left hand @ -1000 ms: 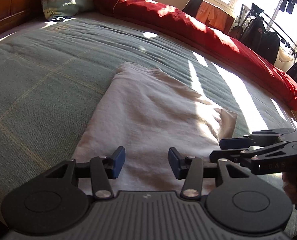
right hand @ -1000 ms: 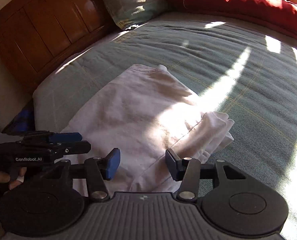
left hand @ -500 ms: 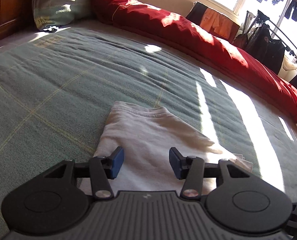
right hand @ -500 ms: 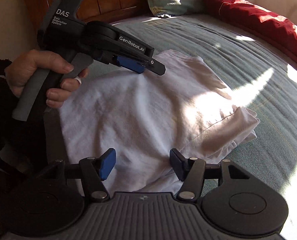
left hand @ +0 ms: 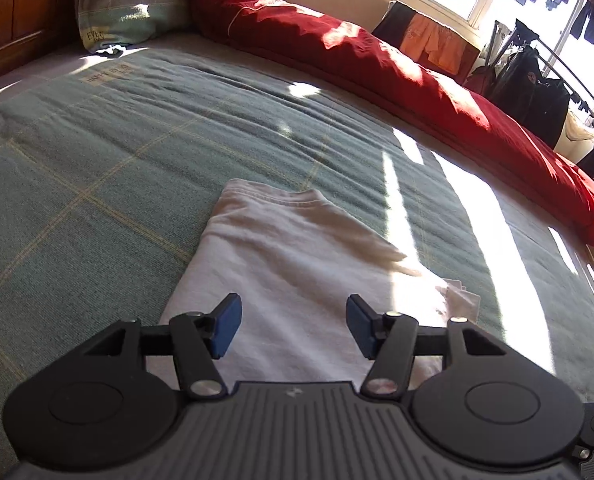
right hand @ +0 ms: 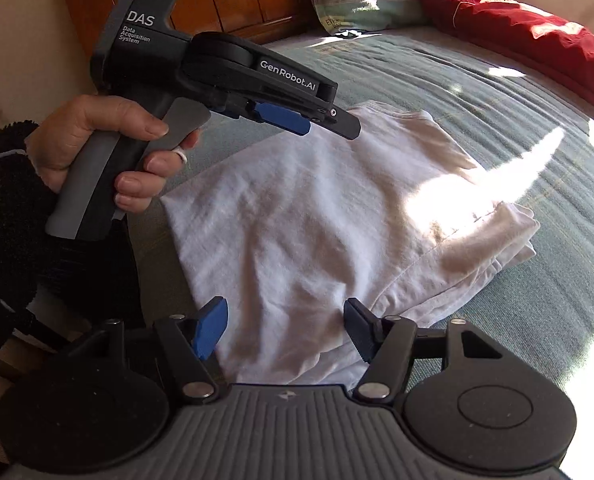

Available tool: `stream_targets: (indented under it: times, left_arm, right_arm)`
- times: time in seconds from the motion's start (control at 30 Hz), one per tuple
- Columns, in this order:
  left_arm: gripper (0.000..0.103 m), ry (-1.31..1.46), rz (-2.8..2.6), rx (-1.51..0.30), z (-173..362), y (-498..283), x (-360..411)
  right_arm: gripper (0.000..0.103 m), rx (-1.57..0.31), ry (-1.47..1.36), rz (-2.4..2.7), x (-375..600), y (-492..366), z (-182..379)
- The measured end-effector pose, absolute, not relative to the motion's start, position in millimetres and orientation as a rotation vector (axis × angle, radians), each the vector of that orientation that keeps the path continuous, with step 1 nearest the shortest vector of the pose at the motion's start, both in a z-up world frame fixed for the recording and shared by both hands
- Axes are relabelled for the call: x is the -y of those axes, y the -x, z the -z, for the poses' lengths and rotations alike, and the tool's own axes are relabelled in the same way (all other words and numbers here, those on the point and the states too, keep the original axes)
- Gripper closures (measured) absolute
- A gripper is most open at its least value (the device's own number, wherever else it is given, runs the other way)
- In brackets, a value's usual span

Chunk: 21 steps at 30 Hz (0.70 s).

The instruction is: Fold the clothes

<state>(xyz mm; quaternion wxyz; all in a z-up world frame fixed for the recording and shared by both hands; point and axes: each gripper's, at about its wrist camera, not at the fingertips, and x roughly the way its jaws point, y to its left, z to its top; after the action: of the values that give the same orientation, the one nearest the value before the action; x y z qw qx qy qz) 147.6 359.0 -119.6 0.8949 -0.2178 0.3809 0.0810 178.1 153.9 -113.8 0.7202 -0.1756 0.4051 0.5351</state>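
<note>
- Along the bottom of the left wrist view, the left gripper (left hand: 293,322) hangs over the near part of the white shirt (left hand: 297,264); its jaws are opening, cloth shows below the gap, and the pads press on nothing.
- At the bottom of the right wrist view, the right gripper (right hand: 285,326) is likewise opening above the shirt's near hem, empty, which reads as both tools letting go after a fold.
- Left of centre in that view, a hand (right hand: 109,148) holds the left tool's grip, its tip above the shirt's far left part, apart from the cloth.
- Mid-frame, the shirt lies flat on the green blanket (left hand: 97,152), folded into a stack with layered edges bunched at the right (right hand: 513,236), probably needing one more fold or a tidy.
- Bare blanket lies past the shirt's far and right edges, room for moving.
- Farther up, a red quilt (left hand: 397,72) along the far side and a pillow (left hand: 129,4) at upper left bound the space.
</note>
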Motion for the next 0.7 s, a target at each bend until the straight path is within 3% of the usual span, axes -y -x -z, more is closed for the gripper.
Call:
stream_targets:
  times: [0.23,0.47,0.57,0.7]
  left_arm:
    - [0.041,0.429,-0.231,-0.782,119,-100,-343]
    - [0.038,0.47,-0.273,-0.757,120,-94,-351]
    - [0.029,0.462,-0.292,-0.734,121,-100,-356]
    - [0.031,0.459,-0.335,-0.761,128,-107,-354]
  right_arm:
    - [0.033,-0.903,0.352,-1.169,-144,-172,103]
    - [0.031,-0.937,0.395,-1.172,-147,-166,110]
    - [0.03,-0.92,0.375,-1.187,-144,-165,107]
    - [0.03,-0.952,0.398,-1.173,-145,-166,115]
